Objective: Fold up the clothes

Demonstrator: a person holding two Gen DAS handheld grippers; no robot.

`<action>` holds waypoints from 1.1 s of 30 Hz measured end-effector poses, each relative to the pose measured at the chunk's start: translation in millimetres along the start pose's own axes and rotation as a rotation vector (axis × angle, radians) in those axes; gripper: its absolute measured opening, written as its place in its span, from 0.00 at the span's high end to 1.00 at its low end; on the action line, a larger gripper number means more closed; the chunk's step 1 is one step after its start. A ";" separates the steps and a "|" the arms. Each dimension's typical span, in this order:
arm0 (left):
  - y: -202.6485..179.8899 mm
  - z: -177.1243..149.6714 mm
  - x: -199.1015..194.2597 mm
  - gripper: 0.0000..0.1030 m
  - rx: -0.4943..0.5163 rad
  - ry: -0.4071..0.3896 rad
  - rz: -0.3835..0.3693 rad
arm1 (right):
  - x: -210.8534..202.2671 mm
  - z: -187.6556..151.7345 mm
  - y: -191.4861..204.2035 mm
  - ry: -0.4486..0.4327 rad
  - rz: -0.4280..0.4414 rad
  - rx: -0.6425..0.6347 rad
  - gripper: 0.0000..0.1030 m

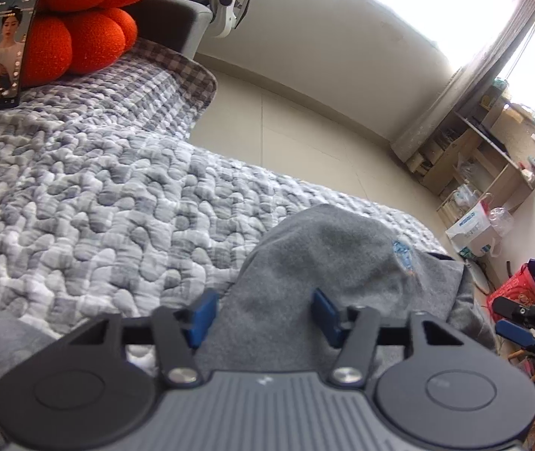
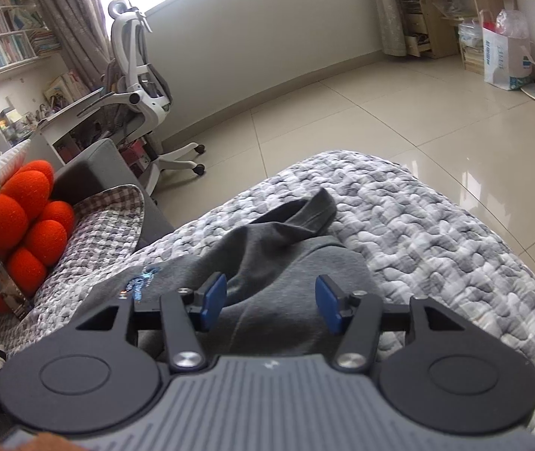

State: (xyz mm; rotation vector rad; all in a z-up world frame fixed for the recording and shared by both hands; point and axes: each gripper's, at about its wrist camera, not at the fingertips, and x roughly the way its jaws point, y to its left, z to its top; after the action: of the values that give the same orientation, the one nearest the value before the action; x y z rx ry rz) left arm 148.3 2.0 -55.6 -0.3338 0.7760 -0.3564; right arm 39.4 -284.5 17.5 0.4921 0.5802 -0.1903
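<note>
Grey fleece, a sweatshirt (image 1: 324, 263) with a small blue print (image 1: 402, 253), lies bunched on the quilted grey-white bed cover (image 1: 98, 188), near the bed's corner closest to the tiled floor (image 2: 380, 112). Far left on the bed: an orange knotted cushion (image 1: 61, 11) with a phone (image 1: 2, 49) propped against it, well apart from the garment. Left gripper (image 1: 263, 314): blue pads apart at a middling width, hovering just over the cloth, nothing pinched between them. Right gripper (image 2: 271, 300): likewise parted, pads to either side of a raised fold but not pressing on it; a dark ribbed cuff or hem (image 2: 312, 206) curls up beyond it. Judgement: the garment is not yet flat, so the step in hand looks like taking fresh hold to spread or turn a fold. To do it well, each gripper should bite a single edge layer, not the heaped middle, then pull apart evenly so the print side lies smooth before any crease is set. Room: broad open quilt to the left, toward the cushion, suits laying the cloth out. To the right the bed edge drops to the floor close by the sweatshirt; a sleeve dragged that way could slide off. White office chair (image 2: 143, 75) and shelves stand clear.
</note>
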 end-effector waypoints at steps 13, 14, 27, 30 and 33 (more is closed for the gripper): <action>-36.4 -12.7 -34.7 0.90 0.202 -0.039 -0.213 | -6.9 -5.7 26.1 -0.030 0.062 -0.051 0.44; -40.3 -15.2 -36.3 0.90 0.231 -0.030 -0.235 | -8.0 -6.0 28.2 -0.035 0.070 -0.058 0.44; -72.5 -57.7 -29.7 0.89 0.542 0.151 -0.370 | -11.1 -17.3 64.5 -0.011 0.258 -0.170 0.43; -74.6 -63.9 -27.7 0.89 0.568 0.169 -0.370 | -12.0 -19.8 73.2 -0.009 0.282 -0.203 0.42; -73.8 -65.5 -27.7 0.89 0.577 0.182 -0.379 | -10.4 -24.7 78.1 0.002 0.270 -0.237 0.42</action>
State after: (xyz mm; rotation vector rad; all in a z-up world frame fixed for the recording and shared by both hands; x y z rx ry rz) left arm 68.6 -62.2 -51.4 0.1025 0.7504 -0.9535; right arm 43.0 -204.1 36.0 0.3358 0.5246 0.1352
